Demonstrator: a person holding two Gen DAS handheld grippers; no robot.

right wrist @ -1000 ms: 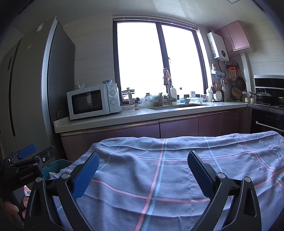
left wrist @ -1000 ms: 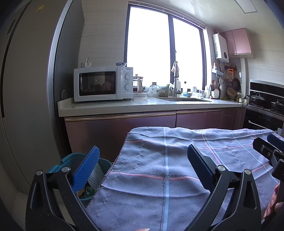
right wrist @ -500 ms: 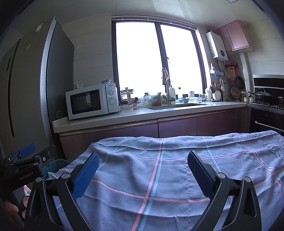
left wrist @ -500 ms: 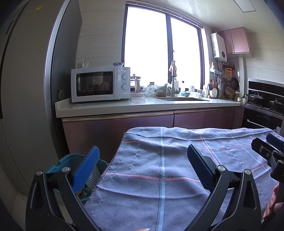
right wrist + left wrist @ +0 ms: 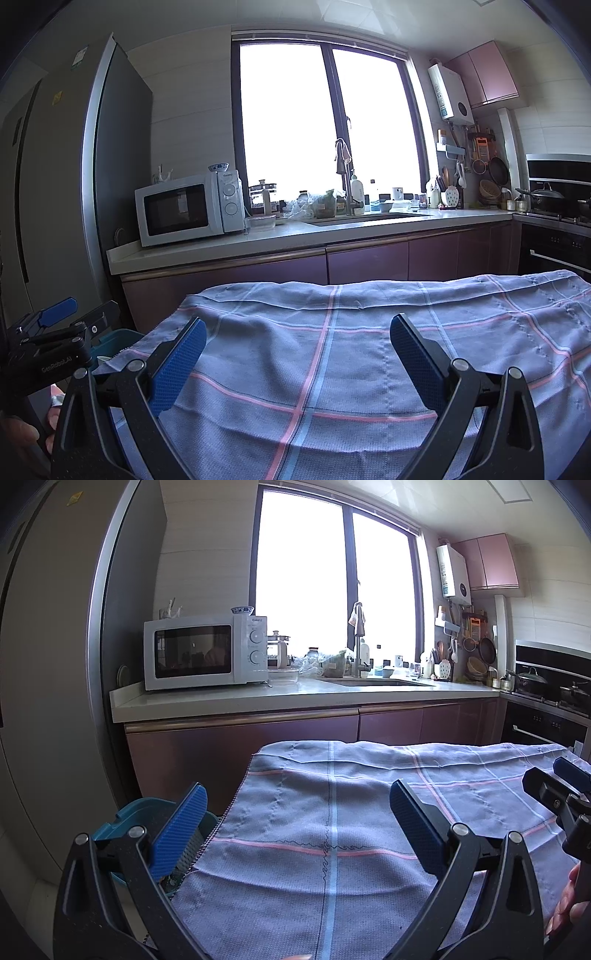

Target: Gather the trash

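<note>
Trash is hard to make out; only scraps show inside the teal bin (image 5: 129, 818), which stands on the floor just left of the tabletop's checked cloth (image 5: 332, 830). Above that cloth the left gripper (image 5: 295, 827) and right gripper (image 5: 297, 354) hover, fingers spread wide and empty. Beyond the cloth, a white microwave (image 5: 205, 651) sits on the kitchen counter.

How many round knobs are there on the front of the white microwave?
2. Both sit on the control panel at the right side of the microwave: an upper knob and a lower knob directly below it. None seems hidden.
</note>
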